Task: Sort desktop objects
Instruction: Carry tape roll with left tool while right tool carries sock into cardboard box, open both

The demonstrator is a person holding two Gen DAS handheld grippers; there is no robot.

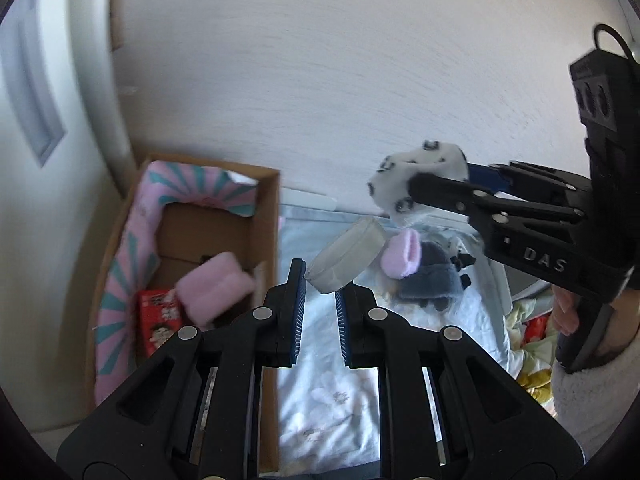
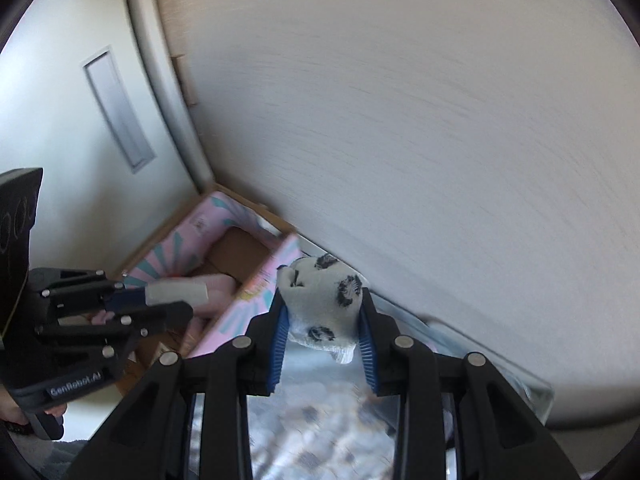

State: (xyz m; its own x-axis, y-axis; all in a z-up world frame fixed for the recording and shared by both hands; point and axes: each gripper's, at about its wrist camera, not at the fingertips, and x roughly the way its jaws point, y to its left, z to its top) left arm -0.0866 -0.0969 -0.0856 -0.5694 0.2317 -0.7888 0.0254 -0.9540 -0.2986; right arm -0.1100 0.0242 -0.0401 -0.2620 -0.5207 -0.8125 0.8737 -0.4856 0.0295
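My left gripper is shut on the rim of a translucent round container, held up beside the cardboard box. The same container shows in the right wrist view over the box. My right gripper is shut on a white sock with black spots, lifted above the bed. In the left wrist view that sock hangs from the right gripper at the right. The box holds a pink fluffy item and a red packet.
A pink and grey pile of soft items lies on the light floral bedsheet. The box has a pink and teal striped lining. A pale wooden headboard stands behind. A white wall with a vent is at left.
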